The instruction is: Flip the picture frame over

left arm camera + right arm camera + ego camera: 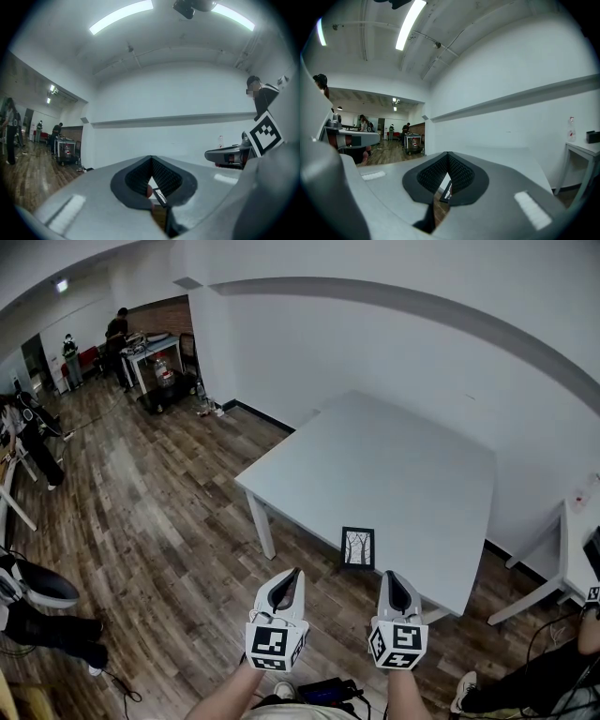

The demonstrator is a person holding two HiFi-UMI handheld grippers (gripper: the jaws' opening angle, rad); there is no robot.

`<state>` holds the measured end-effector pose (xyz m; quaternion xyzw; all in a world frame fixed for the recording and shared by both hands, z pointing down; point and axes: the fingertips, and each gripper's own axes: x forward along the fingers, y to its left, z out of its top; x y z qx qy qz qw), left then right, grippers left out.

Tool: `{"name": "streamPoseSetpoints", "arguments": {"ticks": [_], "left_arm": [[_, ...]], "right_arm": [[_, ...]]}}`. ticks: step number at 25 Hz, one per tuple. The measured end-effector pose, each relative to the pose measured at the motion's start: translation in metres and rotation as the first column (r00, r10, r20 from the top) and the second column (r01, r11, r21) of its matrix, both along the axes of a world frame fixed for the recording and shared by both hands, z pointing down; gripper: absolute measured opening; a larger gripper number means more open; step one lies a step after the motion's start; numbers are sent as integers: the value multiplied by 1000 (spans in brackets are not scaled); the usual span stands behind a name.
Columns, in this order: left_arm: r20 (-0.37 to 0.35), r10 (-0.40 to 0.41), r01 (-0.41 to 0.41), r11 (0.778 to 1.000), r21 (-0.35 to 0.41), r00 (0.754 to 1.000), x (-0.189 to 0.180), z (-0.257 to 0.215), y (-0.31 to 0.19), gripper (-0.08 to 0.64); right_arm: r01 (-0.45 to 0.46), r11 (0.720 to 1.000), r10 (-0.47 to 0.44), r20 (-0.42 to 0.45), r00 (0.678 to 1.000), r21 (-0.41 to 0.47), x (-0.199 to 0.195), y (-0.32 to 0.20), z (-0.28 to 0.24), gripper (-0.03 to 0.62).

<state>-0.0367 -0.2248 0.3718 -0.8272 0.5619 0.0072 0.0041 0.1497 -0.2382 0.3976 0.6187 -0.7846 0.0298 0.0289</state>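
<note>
A small black picture frame with a tree drawing lies face up near the front edge of the white table. Both grippers hang over the wooden floor, short of that edge. My left gripper is below and left of the frame, and my right gripper is below and right of it. Each has its jaws together and holds nothing. In the left gripper view the frame peeks through the gap below the left gripper. In the right gripper view the frame shows below the right gripper.
A second white table stands at the right. People stand by a cart far back left. A seated person's legs are at lower left, another person's arm at lower right. Cables lie on the floor.
</note>
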Motion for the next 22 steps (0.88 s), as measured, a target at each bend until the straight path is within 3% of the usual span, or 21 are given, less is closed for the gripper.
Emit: {"name": "streamPoseSetpoints", "arguments": {"ticks": [22], "left_arm": [[2,-14,14,1000,-15,1000,-7,9,-1,0]], "right_arm": [[4,1000,-4,-2,1000,-11,-5,-2,6,20]]}}
